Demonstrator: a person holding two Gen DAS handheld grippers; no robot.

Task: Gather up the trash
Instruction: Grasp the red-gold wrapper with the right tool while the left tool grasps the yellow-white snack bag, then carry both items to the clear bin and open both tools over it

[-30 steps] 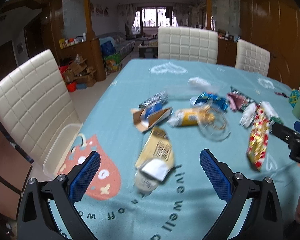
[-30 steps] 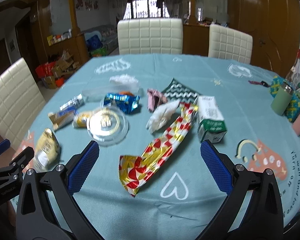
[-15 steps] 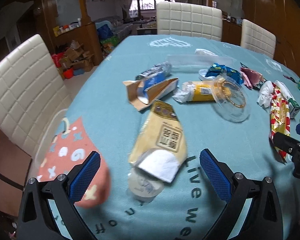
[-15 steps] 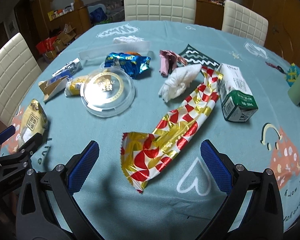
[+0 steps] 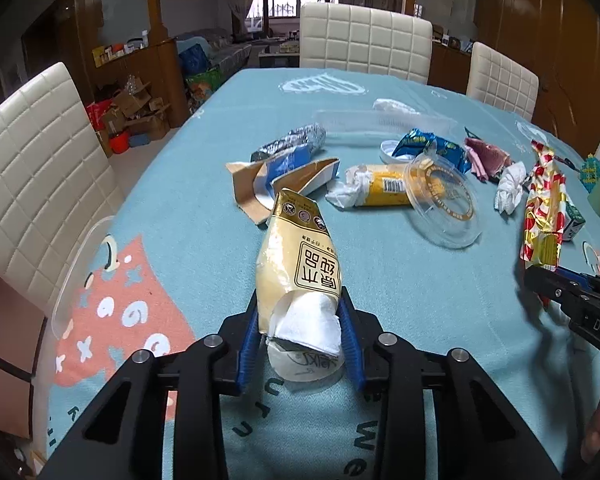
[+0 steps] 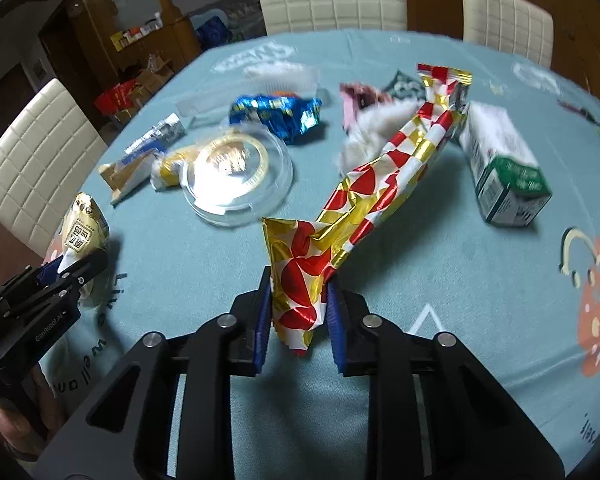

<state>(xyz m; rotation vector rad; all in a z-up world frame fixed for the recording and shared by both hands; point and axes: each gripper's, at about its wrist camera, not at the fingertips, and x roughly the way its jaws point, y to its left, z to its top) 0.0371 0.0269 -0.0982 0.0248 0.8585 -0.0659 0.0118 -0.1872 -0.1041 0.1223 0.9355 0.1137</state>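
My left gripper (image 5: pixel 300 334) is shut on the near end of a cream-yellow snack bag (image 5: pixel 298 264) with white paper in its mouth; the bag lies on the teal tablecloth (image 5: pixel 400 280). My right gripper (image 6: pixel 298 314) is shut on the near end of a long red, gold and white foil wrapper (image 6: pixel 380 188), which rises off the cloth. The left gripper and its bag (image 6: pixel 82 232) show at the left of the right wrist view. The right gripper's tip shows at the right of the left wrist view, by the foil wrapper (image 5: pixel 544 208).
More trash lies mid-table: a clear plastic lid (image 6: pixel 236 168), a blue foil wrapper (image 6: pixel 278 114), a torn cardboard carton (image 5: pixel 276 184), a yellow tube wrapper (image 5: pixel 380 190), white tissue (image 5: pixel 510 184), a green-white carton (image 6: pixel 504 160). White chairs (image 5: pixel 36 160) stand around the table.
Both grippers moved down and forward and shut: the left on the yellow snack bag, the right on the foil wrapper, whose near end has lifted off the cloth.
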